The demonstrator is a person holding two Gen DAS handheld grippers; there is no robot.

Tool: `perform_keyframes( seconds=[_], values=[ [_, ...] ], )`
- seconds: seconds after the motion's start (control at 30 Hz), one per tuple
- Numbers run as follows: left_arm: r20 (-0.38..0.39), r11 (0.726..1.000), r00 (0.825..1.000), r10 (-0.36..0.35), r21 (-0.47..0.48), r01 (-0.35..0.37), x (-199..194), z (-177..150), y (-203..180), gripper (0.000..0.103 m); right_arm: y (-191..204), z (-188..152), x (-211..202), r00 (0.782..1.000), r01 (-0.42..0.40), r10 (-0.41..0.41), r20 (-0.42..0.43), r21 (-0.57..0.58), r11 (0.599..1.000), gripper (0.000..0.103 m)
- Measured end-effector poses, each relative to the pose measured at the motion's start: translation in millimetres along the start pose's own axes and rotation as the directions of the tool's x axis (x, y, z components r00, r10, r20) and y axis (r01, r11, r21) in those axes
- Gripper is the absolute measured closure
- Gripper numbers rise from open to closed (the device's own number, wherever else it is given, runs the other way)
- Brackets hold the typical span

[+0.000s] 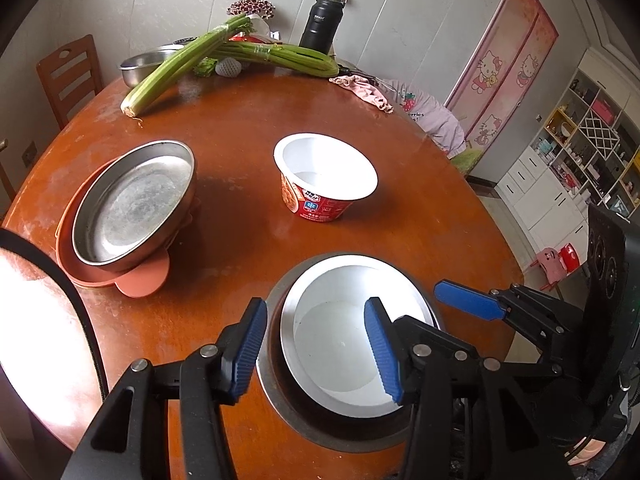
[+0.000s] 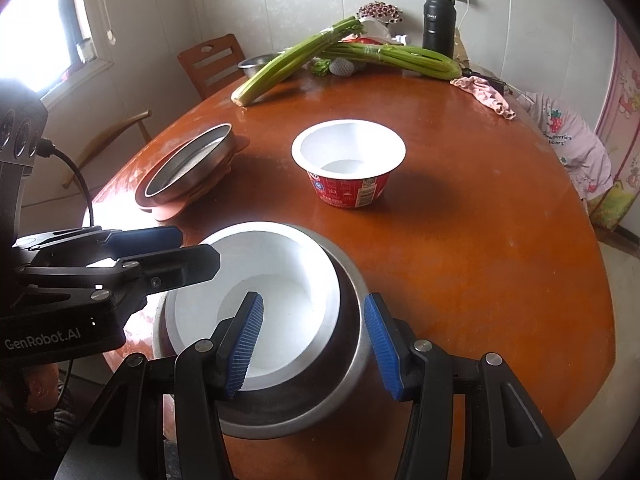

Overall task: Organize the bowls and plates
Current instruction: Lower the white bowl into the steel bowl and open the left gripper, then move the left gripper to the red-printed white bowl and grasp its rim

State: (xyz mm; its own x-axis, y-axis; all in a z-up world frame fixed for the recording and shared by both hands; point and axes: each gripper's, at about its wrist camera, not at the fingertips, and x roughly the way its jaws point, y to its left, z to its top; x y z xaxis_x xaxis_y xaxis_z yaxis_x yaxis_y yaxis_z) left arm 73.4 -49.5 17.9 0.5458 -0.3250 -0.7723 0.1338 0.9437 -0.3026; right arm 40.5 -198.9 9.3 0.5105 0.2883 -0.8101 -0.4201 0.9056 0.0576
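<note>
My white bowl [image 1: 344, 344] now nests in the steel bowl [image 2: 352, 344], left fingers [image 1: 316, 350] loose, right fingers [image 2: 316, 350] straddling the steel rim without visibly pinching, red noodle cup [image 1: 324, 184] still alone on the tabletop [image 1: 248, 128].

White bowl [image 2: 256, 304] nested tilted in steel bowl [image 2: 348, 344]; steel pan [image 1: 132, 208] atop orange plate [image 1: 140, 280].

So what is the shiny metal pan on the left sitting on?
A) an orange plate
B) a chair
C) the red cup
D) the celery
A: the metal pan rests on top of the orange plate, whose rim sticks out beneath it on the table, apart from the celery and the red cup.
</note>
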Motion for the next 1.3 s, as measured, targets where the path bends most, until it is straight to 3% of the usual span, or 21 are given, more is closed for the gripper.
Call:
perform_keyframes(
  seconds=[0.6, 1.3],
  values=[
    [0.031, 0.999, 0.999, 0.031, 0.029, -0.032, 1.1, 24.5, -1.1, 0.048, -26.1, 23.1, -6.1, 0.998, 0.018, -0.022, 0.051, 0.074, 0.997, 0.048],
    [0.028, 0.999, 0.999, 0.023, 0.046, -0.024, 30.6, 92.7, 3.9, 0.048, -56.9, 75.6, 7.1, 0.995, 0.051, -0.059, 0.076, 0.110, 0.993, 0.048]
  ],
)
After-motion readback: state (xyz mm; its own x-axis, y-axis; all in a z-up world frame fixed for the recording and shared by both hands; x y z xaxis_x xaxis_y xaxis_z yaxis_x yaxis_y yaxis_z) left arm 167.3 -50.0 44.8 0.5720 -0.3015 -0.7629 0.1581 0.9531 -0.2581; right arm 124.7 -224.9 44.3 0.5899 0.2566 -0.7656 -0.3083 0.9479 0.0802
